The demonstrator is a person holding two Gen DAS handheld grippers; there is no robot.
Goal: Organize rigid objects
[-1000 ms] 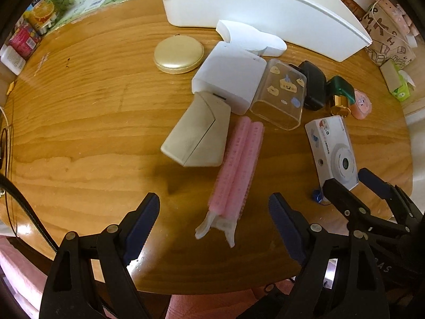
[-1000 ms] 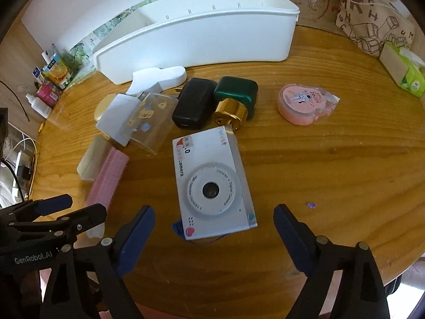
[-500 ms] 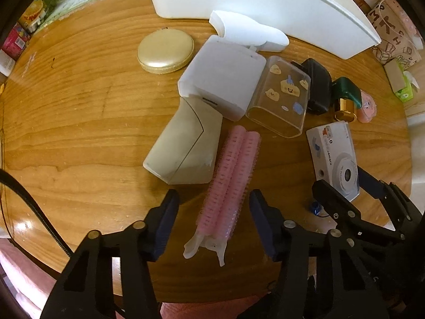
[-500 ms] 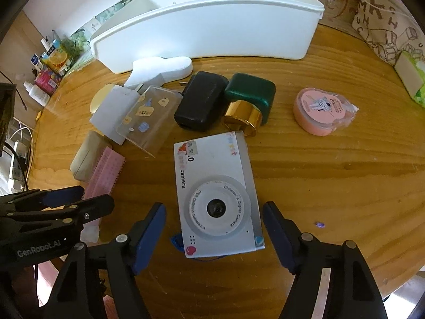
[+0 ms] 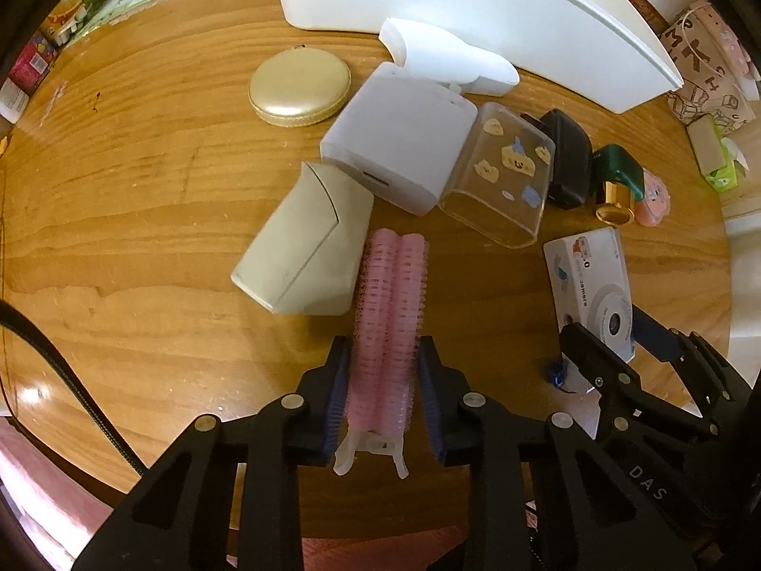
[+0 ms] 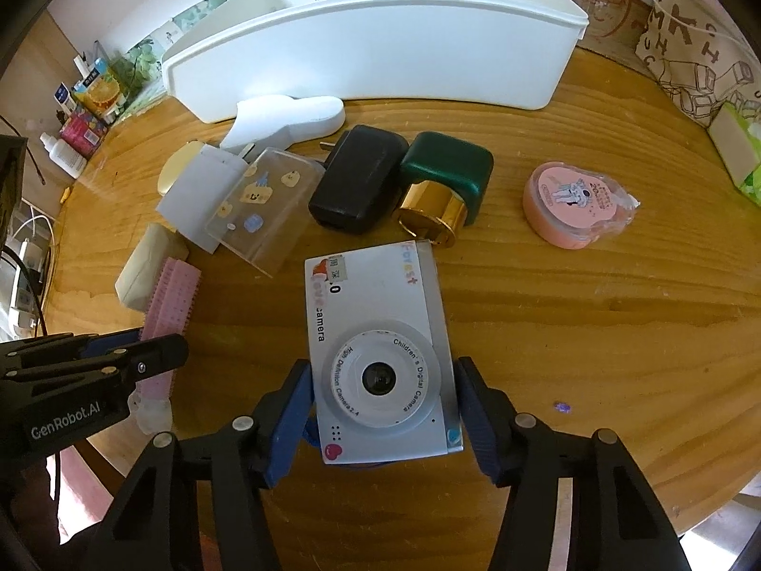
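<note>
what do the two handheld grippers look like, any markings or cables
Both the left gripper and the right gripper are black angular frames with silver rivets and dark blue ribbed finger pads. One side reads "GenRobot.AI", another "DAS". A black cable trails by the left one.

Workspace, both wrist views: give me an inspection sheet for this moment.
Surface: round wooden table, bare at the right.
Job's things: pink hair roller clip and white children's camera lie flat on the table; long white bin stands at the back.
Clutter: beige case, white box, clear sticker box, gold compact, black charger, green bottle with gold cap, pink tape roll.
Grippers: left gripper has just closed, pads on the roller clip; right gripper has been closing, pads at the camera's sides.
Cables: black cable at the left edge.
Surroundings: patterned bag, cartons and bottles by the wall.
</note>
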